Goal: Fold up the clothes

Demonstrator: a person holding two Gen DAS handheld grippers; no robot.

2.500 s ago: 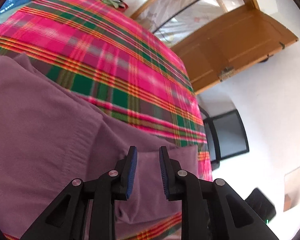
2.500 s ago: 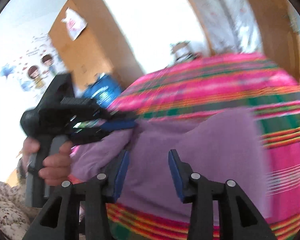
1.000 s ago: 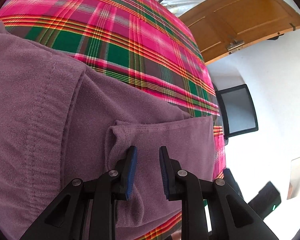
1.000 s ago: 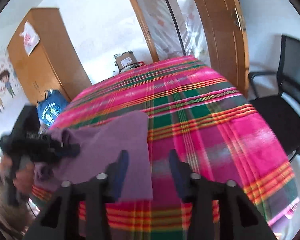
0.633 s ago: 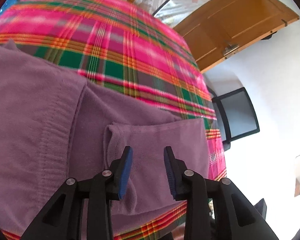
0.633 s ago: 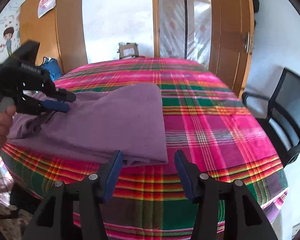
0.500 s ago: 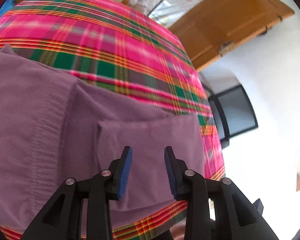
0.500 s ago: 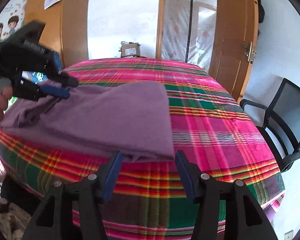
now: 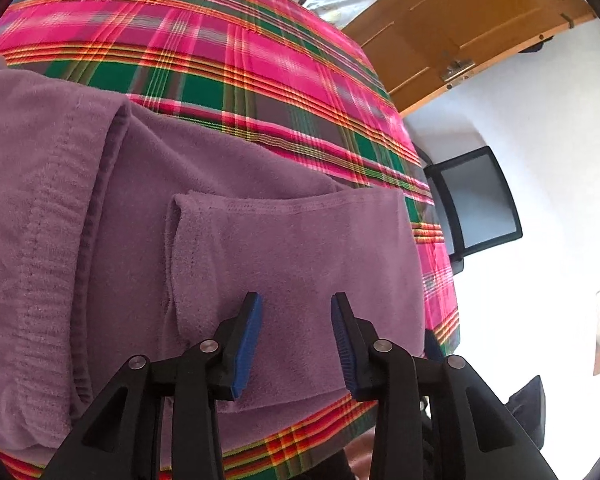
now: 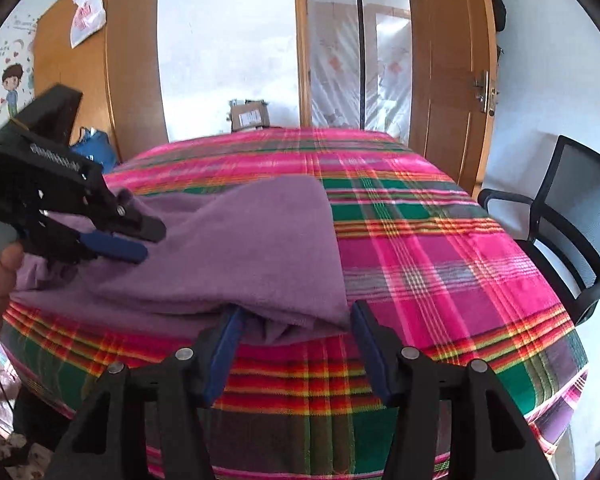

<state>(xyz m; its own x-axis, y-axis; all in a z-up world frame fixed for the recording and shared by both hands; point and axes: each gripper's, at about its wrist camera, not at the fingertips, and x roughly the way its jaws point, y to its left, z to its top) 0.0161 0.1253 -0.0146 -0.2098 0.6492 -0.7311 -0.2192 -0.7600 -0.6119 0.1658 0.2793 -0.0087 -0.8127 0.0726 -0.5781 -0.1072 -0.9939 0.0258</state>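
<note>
A purple garment (image 10: 236, 248) lies folded at the near edge of the plaid tabletop (image 10: 420, 240), whose far half is bare. The left gripper (image 9: 296, 336) hangs above the garment's top flap with fingers apart, holding nothing. The right gripper (image 10: 296, 344), fingers spread, frames the garment's near corner at the tabletop's edge.

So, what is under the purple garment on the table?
The purple garment lies on the plaid tablecloth, which shows all around it. At the near edge, folded layers of the garment itself show beneath the top layer. The table under the cloth is covered.
</note>
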